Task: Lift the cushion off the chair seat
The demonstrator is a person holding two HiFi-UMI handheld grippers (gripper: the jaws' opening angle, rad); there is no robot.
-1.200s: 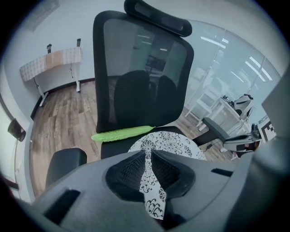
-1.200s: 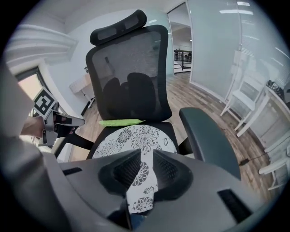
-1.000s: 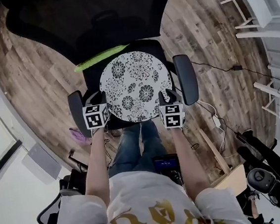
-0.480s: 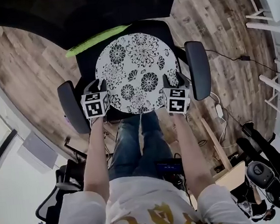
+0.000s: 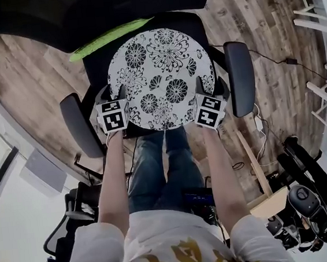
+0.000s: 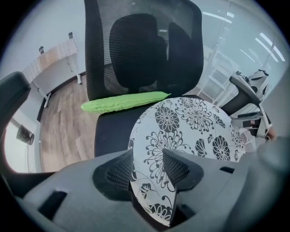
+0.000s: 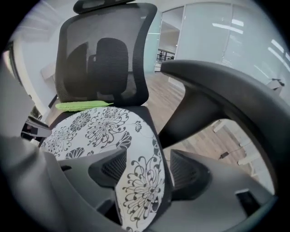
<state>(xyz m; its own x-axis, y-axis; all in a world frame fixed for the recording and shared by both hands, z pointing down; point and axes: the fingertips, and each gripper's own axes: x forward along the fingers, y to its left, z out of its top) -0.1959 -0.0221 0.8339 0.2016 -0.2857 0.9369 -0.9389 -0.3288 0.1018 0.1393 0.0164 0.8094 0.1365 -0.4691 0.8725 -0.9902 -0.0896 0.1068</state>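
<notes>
The left tongs [image 5: 113, 94] and right tongs [image 5: 210, 85] have just been opening wide, each with the flowery cushion [image 5: 160, 69] loose between its jaws, so it rests on the chair seat [image 5: 94, 68] under them.

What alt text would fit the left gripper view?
The jaws of the left gripper, which have just been opening, stand apart around the near edge of a round floral cushion on a black chair. A long green object lies behind it, below the mesh backrest.
</notes>
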